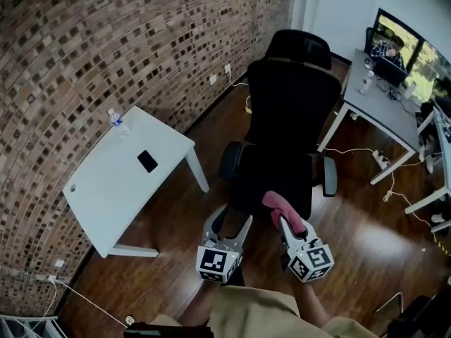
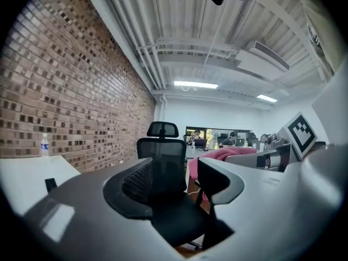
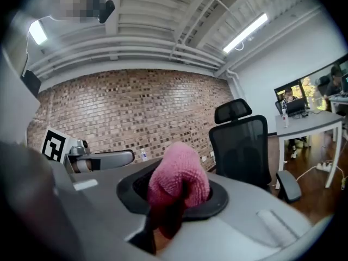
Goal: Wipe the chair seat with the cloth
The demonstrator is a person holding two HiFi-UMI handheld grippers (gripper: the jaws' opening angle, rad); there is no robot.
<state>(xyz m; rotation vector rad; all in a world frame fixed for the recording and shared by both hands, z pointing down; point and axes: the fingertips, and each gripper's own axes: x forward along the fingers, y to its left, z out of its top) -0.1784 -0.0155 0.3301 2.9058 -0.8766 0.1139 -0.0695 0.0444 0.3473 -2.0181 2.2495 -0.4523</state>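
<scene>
The right gripper (image 1: 285, 222) clenches its fingers on the pink cloth (image 1: 276, 204) at the chair seat (image 1: 271, 178), perhaps touching it. The left gripper (image 1: 230, 221) has its fingers released and empty. Wiping looks unstarted.

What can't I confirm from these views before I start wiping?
- Whether the cloth touches the chair seat: the head view looks steeply down, so contact or gap cannot be told. In the right gripper view, the cloth bunched in the right gripper blocks the seat.
- Dirt on the seat: black and dim in the head and left gripper views.
- The chair base: head view, hidden under the seat.
- Print on the bottle: too small.
</scene>
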